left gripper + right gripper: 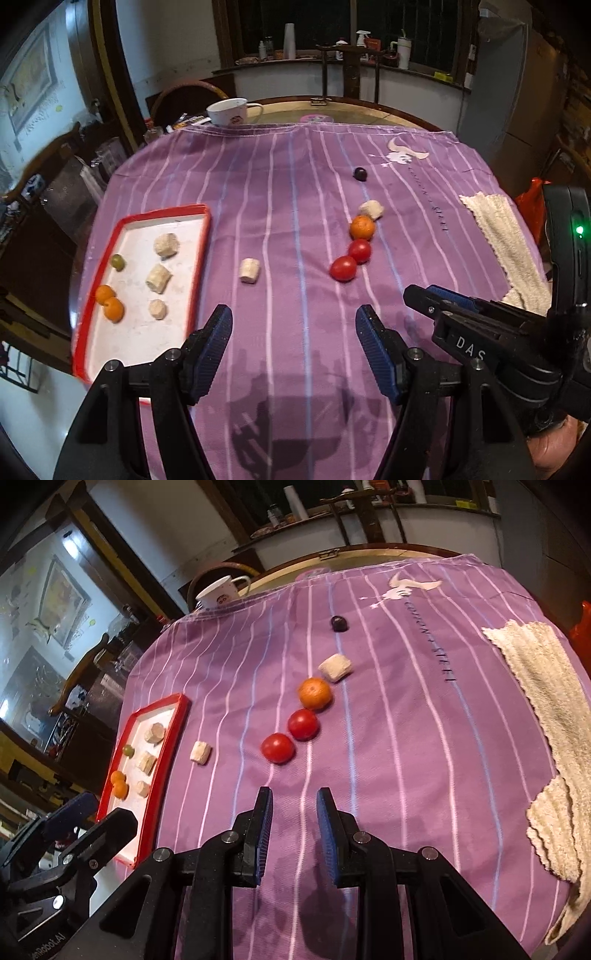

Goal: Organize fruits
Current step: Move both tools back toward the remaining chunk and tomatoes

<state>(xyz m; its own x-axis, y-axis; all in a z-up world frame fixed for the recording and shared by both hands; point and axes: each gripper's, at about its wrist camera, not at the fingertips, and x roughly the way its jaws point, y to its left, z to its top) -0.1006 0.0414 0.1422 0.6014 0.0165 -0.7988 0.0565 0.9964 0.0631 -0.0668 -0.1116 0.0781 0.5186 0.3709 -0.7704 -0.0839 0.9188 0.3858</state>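
left claw (pixel 293 332) wide, empty | right claw (pixel 294 812) narrow gap, empty | tomatoes (pixel 277 748), orange (pixel 314 693) on cloth (pixel 406 738) | tray (pixel 201 236) left

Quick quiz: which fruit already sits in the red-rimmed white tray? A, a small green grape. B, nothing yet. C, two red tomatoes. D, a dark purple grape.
A: a small green grape lies inside the red-rimmed white tray, while the red tomatoes and dark purple grape lie on the purple striped cloth.
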